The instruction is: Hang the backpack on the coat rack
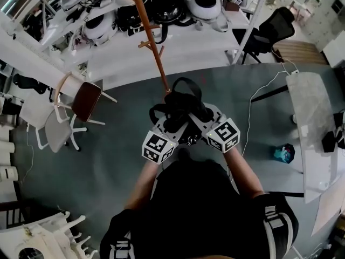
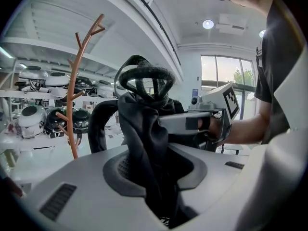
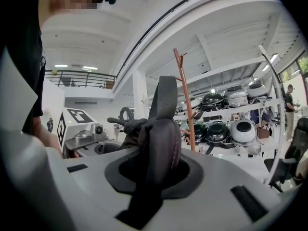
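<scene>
The black backpack hangs in the air between both grippers, just short of the foot of the orange-brown coat rack. My left gripper is shut on a fold of the backpack's fabric, and its top handle loop stands up above the jaws. My right gripper is shut on a padded shoulder strap. The coat rack stands ahead to the left in the left gripper view and close behind the strap in the right gripper view, where its branched pole rises past the shelves.
Behind the rack run white shelves loaded with round black and white appliances. A brown chair and white chairs stand left, a black office chair at the back right, a pale table right. A cable crosses the floor.
</scene>
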{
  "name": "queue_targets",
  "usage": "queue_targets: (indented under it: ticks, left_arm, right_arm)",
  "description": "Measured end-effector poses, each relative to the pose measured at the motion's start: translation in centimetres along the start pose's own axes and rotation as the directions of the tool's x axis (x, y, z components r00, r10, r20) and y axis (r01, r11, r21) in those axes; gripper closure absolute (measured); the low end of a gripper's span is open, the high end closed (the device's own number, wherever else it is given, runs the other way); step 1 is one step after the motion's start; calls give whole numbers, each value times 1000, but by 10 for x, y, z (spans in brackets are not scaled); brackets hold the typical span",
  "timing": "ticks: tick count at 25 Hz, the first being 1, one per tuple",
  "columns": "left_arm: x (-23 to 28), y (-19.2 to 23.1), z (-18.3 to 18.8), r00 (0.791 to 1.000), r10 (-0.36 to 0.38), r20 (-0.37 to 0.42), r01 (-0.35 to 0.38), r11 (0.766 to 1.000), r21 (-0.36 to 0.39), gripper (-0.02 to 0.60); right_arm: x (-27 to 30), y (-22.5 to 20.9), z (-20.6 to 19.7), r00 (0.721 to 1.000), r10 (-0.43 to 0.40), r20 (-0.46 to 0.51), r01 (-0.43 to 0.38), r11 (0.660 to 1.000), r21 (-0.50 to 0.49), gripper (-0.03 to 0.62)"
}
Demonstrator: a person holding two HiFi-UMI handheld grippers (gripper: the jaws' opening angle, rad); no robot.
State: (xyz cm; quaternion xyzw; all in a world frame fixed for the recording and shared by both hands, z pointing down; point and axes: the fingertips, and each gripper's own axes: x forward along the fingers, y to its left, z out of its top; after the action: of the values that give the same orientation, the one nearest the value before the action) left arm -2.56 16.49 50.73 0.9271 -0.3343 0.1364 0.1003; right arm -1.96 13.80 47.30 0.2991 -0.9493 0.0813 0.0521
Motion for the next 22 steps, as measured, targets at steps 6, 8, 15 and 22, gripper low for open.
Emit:
queue_targets:
  ticks: [6,8,15,22]
  left_arm:
    - [-12,30,-5,1000,-17,0,17,1000,5,457]
    - [-17,39,-8,1000,-22,2,22,1000,2,457]
    - [-29,60,-16,1000,-27,8,27,1000,-7,457]
    - [-38,75,-22,1000,-22,1,22,1000,-13,457]
  right_arm:
    - [31,5,-1,1000,-31,-8,31,1000,0,502]
    - [42,8,-1,999,-36,-13,36,999,-2,502]
    - [67,16,-4,999,-35,-30,35,999,-4,502]
    - [85,22,-7,999,-23,-44,23,1000,-10,502]
